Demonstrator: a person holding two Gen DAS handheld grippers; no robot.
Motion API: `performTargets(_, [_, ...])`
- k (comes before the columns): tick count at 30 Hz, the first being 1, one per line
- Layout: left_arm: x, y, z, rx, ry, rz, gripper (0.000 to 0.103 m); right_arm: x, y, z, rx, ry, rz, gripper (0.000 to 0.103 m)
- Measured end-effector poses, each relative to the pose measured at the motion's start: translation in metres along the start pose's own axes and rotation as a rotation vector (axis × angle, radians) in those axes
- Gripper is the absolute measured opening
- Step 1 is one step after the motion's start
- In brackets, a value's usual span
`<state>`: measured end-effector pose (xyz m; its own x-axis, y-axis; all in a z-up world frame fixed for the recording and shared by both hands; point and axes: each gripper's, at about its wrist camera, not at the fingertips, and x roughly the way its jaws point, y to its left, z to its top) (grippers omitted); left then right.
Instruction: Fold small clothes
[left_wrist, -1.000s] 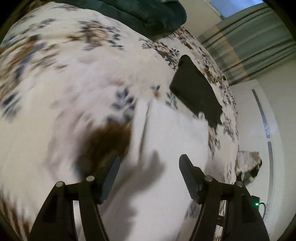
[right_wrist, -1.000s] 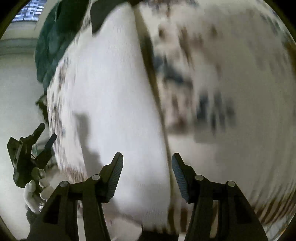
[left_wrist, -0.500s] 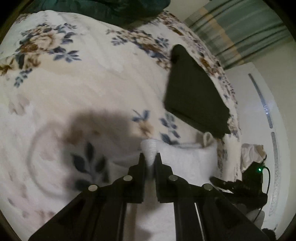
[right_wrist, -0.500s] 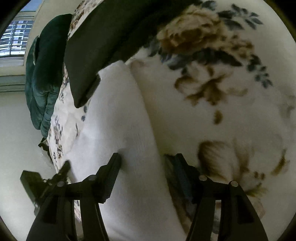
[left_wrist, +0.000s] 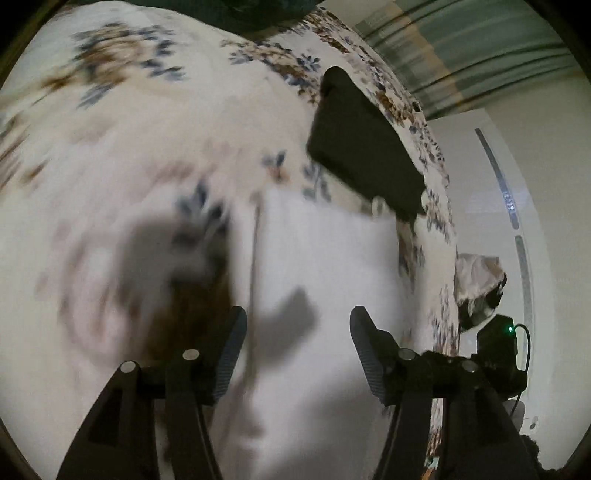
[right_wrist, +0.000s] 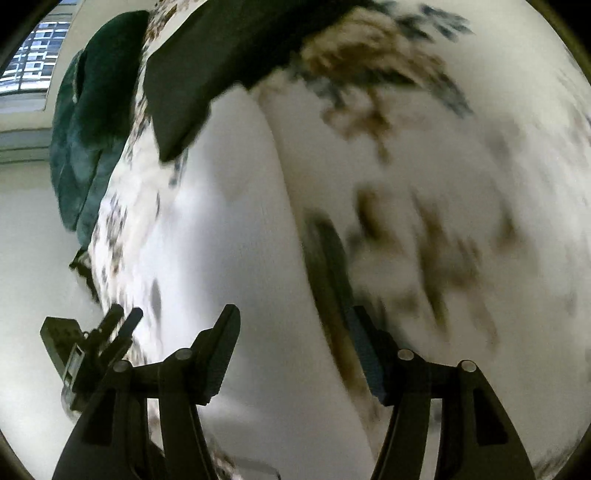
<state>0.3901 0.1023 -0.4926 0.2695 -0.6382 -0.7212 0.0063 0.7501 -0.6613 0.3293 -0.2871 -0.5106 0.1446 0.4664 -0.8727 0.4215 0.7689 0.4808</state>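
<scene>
A white garment (left_wrist: 325, 258) lies folded flat on the flowered bedspread (left_wrist: 129, 147). My left gripper (left_wrist: 297, 350) is open and empty just above the garment's near left part. A folded black garment (left_wrist: 362, 147) lies beyond it. In the right wrist view the white garment (right_wrist: 229, 221) runs up the middle, with the black garment (right_wrist: 207, 66) at its far end. My right gripper (right_wrist: 293, 347) is open and empty over the white garment's right edge. Both views are blurred by motion.
A dark green blanket (right_wrist: 85, 110) lies at the head of the bed. A crumpled cloth (left_wrist: 476, 280) lies on the floor beyond the bed's right edge. The other gripper (right_wrist: 92, 347) shows at lower left in the right wrist view. Curtains (left_wrist: 480, 48) hang behind.
Half a second ago my left gripper was shut on the white garment's corner; it has let go and opened. Both grippers have lifted back a little from the cloth.
</scene>
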Motion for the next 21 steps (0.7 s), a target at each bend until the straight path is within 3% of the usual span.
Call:
performTargets(3, [-0.025, 0.003, -0.062, -0.004, 0.034, 0.083, 0.056, -0.004, -0.035, -0.067, 0.022, 0.084, -0.007, 0.063])
performTargets(7, [-0.029, 0.023, -0.149, -0.06, 0.148, 0.189, 0.056, 0.026, -0.087, -0.166, 0.082, 0.248, -0.021, 0.063])
performTargets(10, [-0.011, 0.036, -0.201, -0.086, 0.243, 0.254, 0.056, 0.056, -0.117, -0.216, 0.156, 0.32, -0.017, 0.063])
performTargets(12, [-0.002, 0.039, -0.221, -0.087, 0.27, 0.265, 0.053, 0.07, -0.127, -0.238, 0.179, 0.319, 0.022, 0.062])
performTargets(13, [-0.001, 0.038, -0.231, -0.084, 0.265, 0.29, 0.045, 0.074, -0.127, -0.246, 0.171, 0.295, 0.036, 0.051])
performTargets(14, [-0.003, 0.035, -0.236, -0.074, 0.245, 0.292, 0.013, 0.077, -0.125, -0.252, 0.16, 0.28, 0.035, 0.011])
performTargets(15, [-0.006, 0.031, -0.238, -0.066, 0.228, 0.303, 0.009, 0.08, -0.122, -0.257, 0.157, 0.277, 0.034, 0.005])
performTargets(18, [-0.028, 0.021, -0.235, -0.1, 0.131, 0.265, 0.008, 0.068, -0.108, -0.273, 0.097, 0.224, -0.031, 0.003])
performTargets(21, [-0.052, 0.009, -0.226, -0.115, 0.061, 0.211, 0.008, 0.058, -0.095, -0.298, 0.022, 0.23, -0.114, 0.002])
